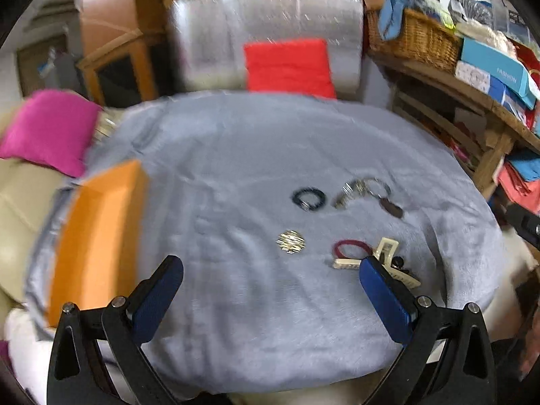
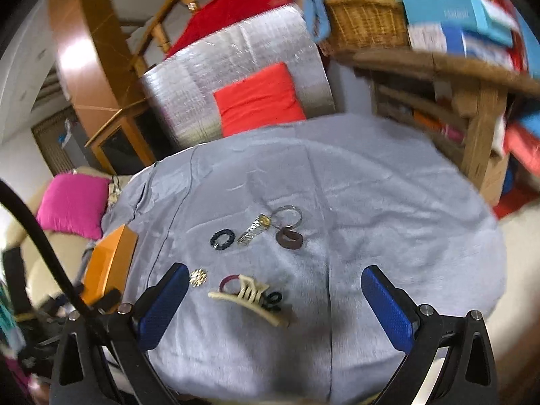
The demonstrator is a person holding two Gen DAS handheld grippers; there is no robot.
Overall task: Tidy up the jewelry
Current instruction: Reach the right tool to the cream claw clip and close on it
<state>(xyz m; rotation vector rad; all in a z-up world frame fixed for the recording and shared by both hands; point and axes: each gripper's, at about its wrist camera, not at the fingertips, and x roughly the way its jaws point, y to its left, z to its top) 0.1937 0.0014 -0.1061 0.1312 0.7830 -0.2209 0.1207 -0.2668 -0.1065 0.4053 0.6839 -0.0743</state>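
Left gripper (image 1: 270,290) spread wide with nothing between its blue-padded fingers (image 1: 155,303), hovering above the grey fleece blanket (image 1: 256,155) covering the table. Right gripper (image 2: 275,298) likewise wide apart and holding nothing, poised over the same blanket.

Jewelry and hair pieces lying loose on the blanket, in two rough rows. Far row: dark blue-black ring-shaped scrunchie (image 1: 308,197) at the left, just beside a silver metal-link watch (image 1: 349,192); a thin silver bangle (image 2: 287,216) beside the watch, touching a brown oval hair tie (image 2: 289,239). Near row: small round gold filigree brooch (image 1: 291,241) lying alone at the left, apart from a thin maroon elastic hair band (image 1: 351,248). Cream plastic claw hair clip (image 2: 249,298) overlapping that maroon band, with small black hair elastics (image 2: 274,301) touching its right side. In the left wrist view, clip partly hidden behind the right-hand finger pad.

Flat orange cardboard box (image 1: 98,236) resting at the blanket's left edge, well apart from the jewelry. Magenta cushion (image 1: 47,131) beyond the box, red cushion (image 1: 288,67) against a silver quilted panel (image 1: 266,33) behind the table, woven wicker basket (image 1: 411,38) on a wooden shelf at the right. Both views motion-blurred.
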